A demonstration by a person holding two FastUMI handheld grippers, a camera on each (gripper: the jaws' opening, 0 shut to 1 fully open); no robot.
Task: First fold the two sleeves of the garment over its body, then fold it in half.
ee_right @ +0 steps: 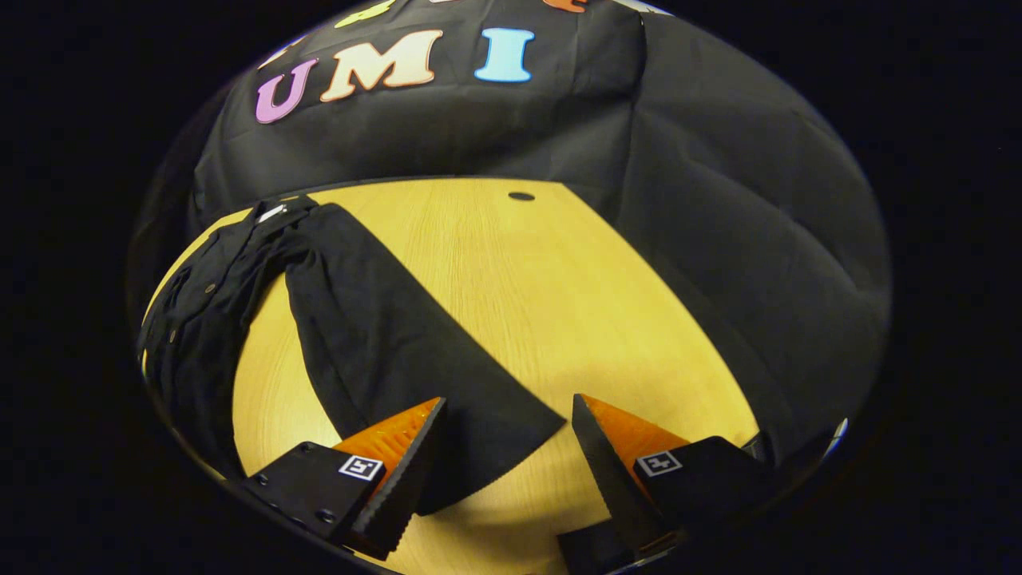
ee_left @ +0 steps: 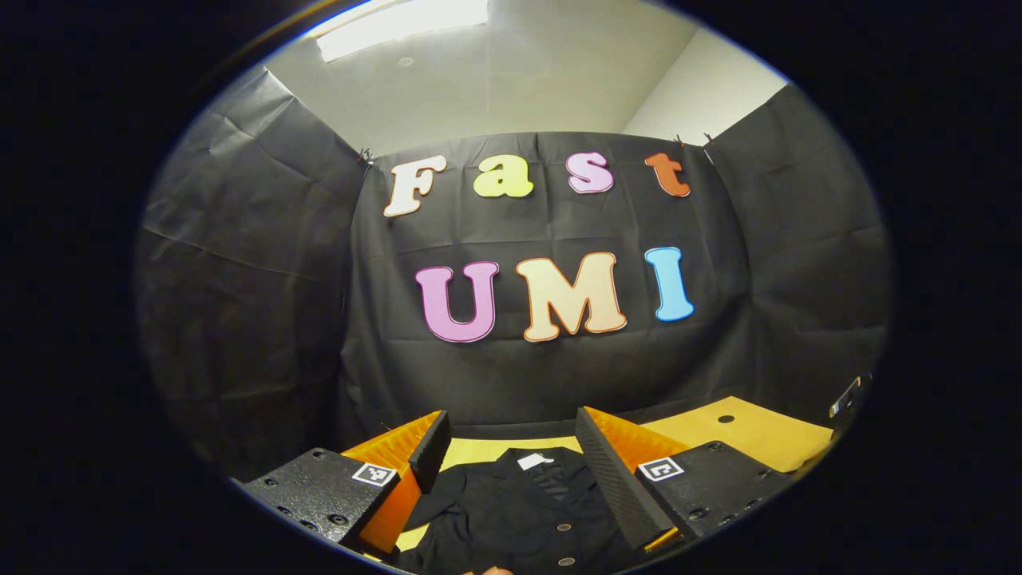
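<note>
A black buttoned shirt (ee_left: 519,511) lies flat on the yellow wooden table (ee_left: 742,435), collar with a white tag (ee_left: 533,461) toward the far wall. My left gripper (ee_left: 511,463) hangs open above the shirt's chest, nothing between its fingers. In the right gripper view the shirt's body (ee_right: 207,319) lies at the left and one long sleeve (ee_right: 383,335) stretches out across the table (ee_right: 559,295) toward me. My right gripper (ee_right: 507,447) stands open just above the sleeve's cuff end (ee_right: 511,427), its fingers to either side and apart from the cloth.
The black cloth wall (ee_right: 718,200) closes the table on the far and right sides. A small dark hole (ee_right: 520,196) sits in the tabletop near the back edge. Bare wood lies to the right of the sleeve.
</note>
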